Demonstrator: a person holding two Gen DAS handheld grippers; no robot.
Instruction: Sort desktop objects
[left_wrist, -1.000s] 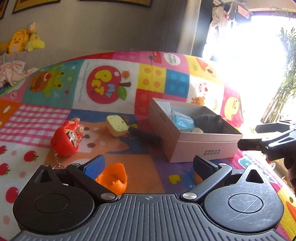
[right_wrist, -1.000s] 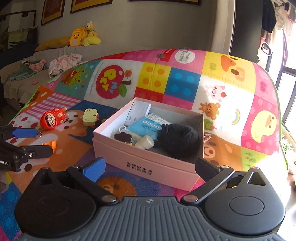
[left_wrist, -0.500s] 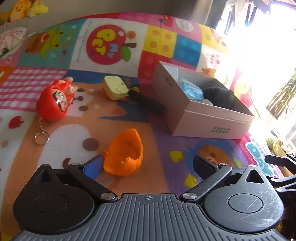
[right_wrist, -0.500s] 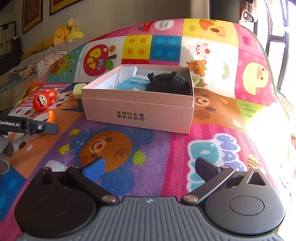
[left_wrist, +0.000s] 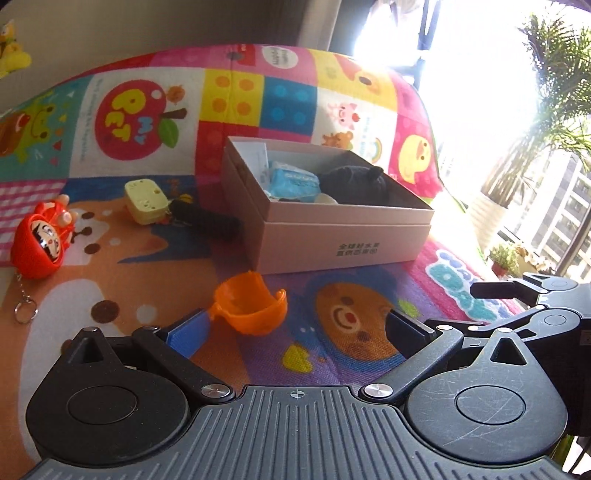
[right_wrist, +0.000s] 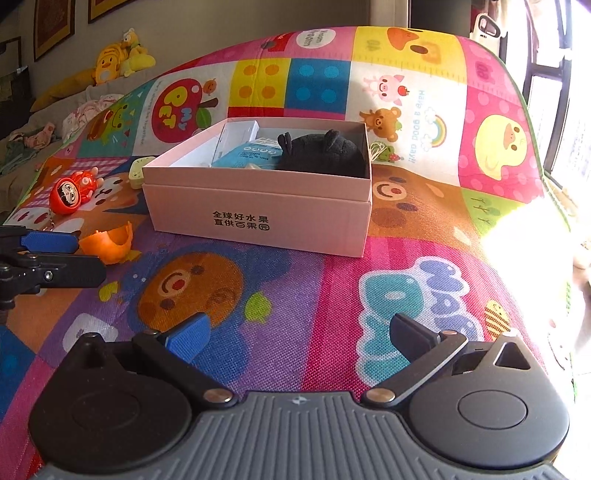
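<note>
A pink cardboard box (left_wrist: 343, 236) (right_wrist: 258, 218) stands on the colourful play mat, holding a black plush (right_wrist: 321, 151), a blue packet (left_wrist: 293, 181) and a white card. An orange shell-shaped piece (left_wrist: 251, 302) (right_wrist: 107, 240) lies just ahead of my left gripper (left_wrist: 295, 332), which is open and empty. My right gripper (right_wrist: 299, 334) is open and empty, low over the mat in front of the box. A red daruma keychain (left_wrist: 38, 240), a pale yellow block (left_wrist: 146, 201) and a black object (left_wrist: 207, 219) lie left of the box.
The mat (right_wrist: 424, 295) covers the whole surface and drops off at the right by a bright window. Soft toys and clothes (right_wrist: 110, 59) lie on a sofa at the back left. The right gripper's fingers show in the left wrist view (left_wrist: 517, 288).
The left gripper has shifted right, so the orange piece now sits near its blue left finger. The right gripper has dropped back and lower, away from the box. Both stay open.
</note>
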